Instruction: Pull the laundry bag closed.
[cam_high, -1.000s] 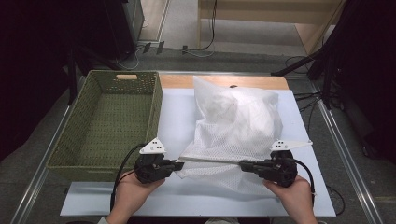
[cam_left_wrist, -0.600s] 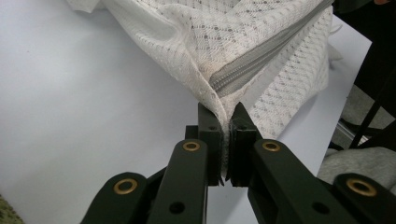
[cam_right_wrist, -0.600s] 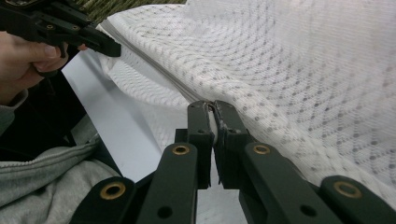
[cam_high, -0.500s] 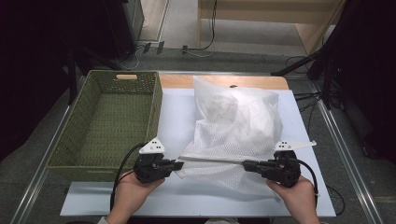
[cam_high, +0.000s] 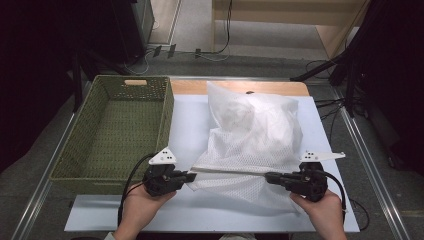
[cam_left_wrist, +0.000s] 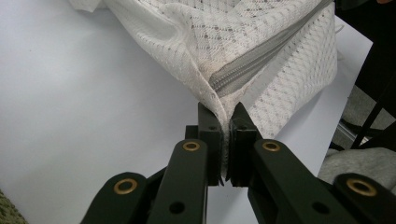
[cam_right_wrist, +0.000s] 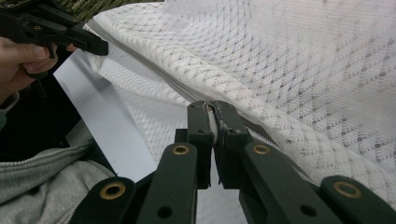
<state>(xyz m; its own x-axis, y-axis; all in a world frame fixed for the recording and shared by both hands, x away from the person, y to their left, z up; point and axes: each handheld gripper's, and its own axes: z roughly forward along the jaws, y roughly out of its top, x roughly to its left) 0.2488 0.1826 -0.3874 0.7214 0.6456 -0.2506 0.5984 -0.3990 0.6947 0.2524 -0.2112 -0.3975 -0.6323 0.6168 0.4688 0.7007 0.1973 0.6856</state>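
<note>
Left hand (cam_high: 142, 207): comes in from the bottom edge, wrapped around the left gripper (cam_high: 189, 176).
Left gripper: lies level, points right, jaws pinched together.
Right hand (cam_high: 325, 212): grips the right gripper (cam_high: 270, 176) from behind.
Right gripper: lies level, points left, jaws pinched together.

White diamond-mesh bag (cam_high: 252, 135), grey zipper (cam_left_wrist: 252, 65); green woven basket (cam_high: 112, 132).

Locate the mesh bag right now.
High view: the mesh bag lies on the white table, right of the green basket, its near zipper edge stretched between left gripper and right gripper.
</note>
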